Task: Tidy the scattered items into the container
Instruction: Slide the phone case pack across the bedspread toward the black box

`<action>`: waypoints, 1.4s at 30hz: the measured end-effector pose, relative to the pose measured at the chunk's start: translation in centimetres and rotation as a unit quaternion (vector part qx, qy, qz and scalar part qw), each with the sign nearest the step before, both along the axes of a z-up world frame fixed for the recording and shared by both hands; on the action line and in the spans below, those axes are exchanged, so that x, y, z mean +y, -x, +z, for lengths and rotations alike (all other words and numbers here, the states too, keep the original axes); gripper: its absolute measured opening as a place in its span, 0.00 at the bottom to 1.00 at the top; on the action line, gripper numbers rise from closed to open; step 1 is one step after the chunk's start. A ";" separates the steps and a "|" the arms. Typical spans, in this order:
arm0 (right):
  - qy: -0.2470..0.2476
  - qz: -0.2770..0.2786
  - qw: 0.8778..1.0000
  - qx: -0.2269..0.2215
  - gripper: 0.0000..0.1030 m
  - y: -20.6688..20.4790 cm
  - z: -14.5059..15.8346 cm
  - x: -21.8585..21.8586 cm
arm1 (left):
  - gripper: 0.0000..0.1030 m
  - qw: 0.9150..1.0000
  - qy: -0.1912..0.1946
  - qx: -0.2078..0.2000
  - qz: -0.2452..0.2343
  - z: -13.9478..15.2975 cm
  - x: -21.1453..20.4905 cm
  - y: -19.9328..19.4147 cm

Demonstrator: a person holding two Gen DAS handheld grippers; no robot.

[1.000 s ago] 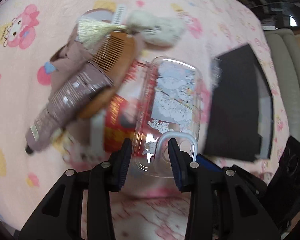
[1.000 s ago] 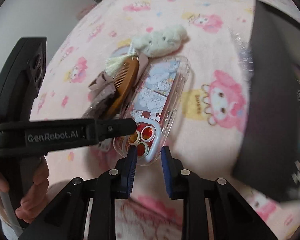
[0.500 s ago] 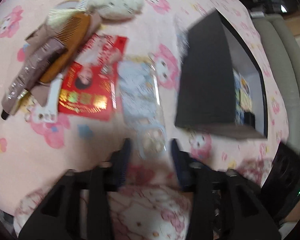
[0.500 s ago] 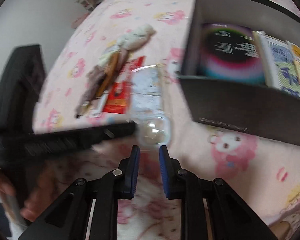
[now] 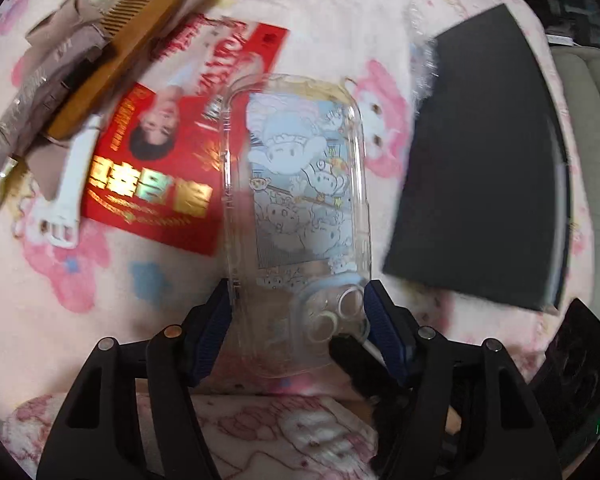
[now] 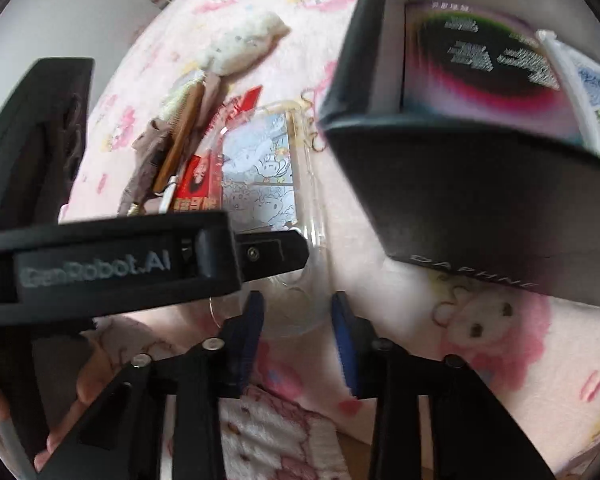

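Left gripper [image 5: 296,316]: jaws opening, blue pads flanking the camera end of the clear phone case [image 5: 300,216]; whether the pads touch its edges is lost to blur. Right gripper [image 6: 298,320]: jaws opening, a moderate gap, the case's rounded end [image 6: 296,280] just ahead of the tips and not pinched; the left gripper's black body crosses this view from the left, a hand [image 6: 4,412] on its handle. Case lies flat on the pink cartoon blanket [image 5: 100,300], cartoon print up, its left edge over a red card [image 5: 160,168]. Beyond the card, up-left: white clip [image 5: 70,184], wooden comb [image 5: 120,52] with a pale tassel, brown tube [image 5: 40,92], all overlapping in a heap. White plush [image 6: 244,46] at the far end. Black box [image 6: 460,188] just right of the case, open top, holding a dark printed booklet [image 6: 484,68] and other printed items.
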State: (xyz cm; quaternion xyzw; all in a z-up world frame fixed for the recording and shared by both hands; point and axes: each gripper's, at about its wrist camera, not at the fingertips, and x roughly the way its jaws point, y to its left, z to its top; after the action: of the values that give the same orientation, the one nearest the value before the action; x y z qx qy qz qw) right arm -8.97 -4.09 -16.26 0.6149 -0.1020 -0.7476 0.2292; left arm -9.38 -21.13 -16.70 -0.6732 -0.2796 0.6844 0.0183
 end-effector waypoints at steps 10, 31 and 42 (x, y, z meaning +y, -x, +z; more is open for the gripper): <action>0.039 -0.034 0.999 0.007 0.12 -2.7 1.8 6.1 | 0.64 0.996 -0.004 0.011 -0.089 0.8 3.8 -1.3; 0.021 -0.039 0.999 -0.019 0.29 -0.8 -1.0 1.9 | 0.63 0.998 0.044 0.052 0.017 0.2 -2.0 4.3; 0.045 -0.047 0.998 -0.011 0.13 -1.4 -0.2 3.3 | 0.50 0.999 0.026 0.032 -0.028 -0.1 0.0 2.1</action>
State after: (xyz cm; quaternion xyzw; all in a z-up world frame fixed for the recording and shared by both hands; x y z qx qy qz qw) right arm -7.52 -0.79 -16.48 0.6068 -0.1662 -0.7454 0.2202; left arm -11.45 -21.17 -16.80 -0.6583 -0.2425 0.7120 0.0291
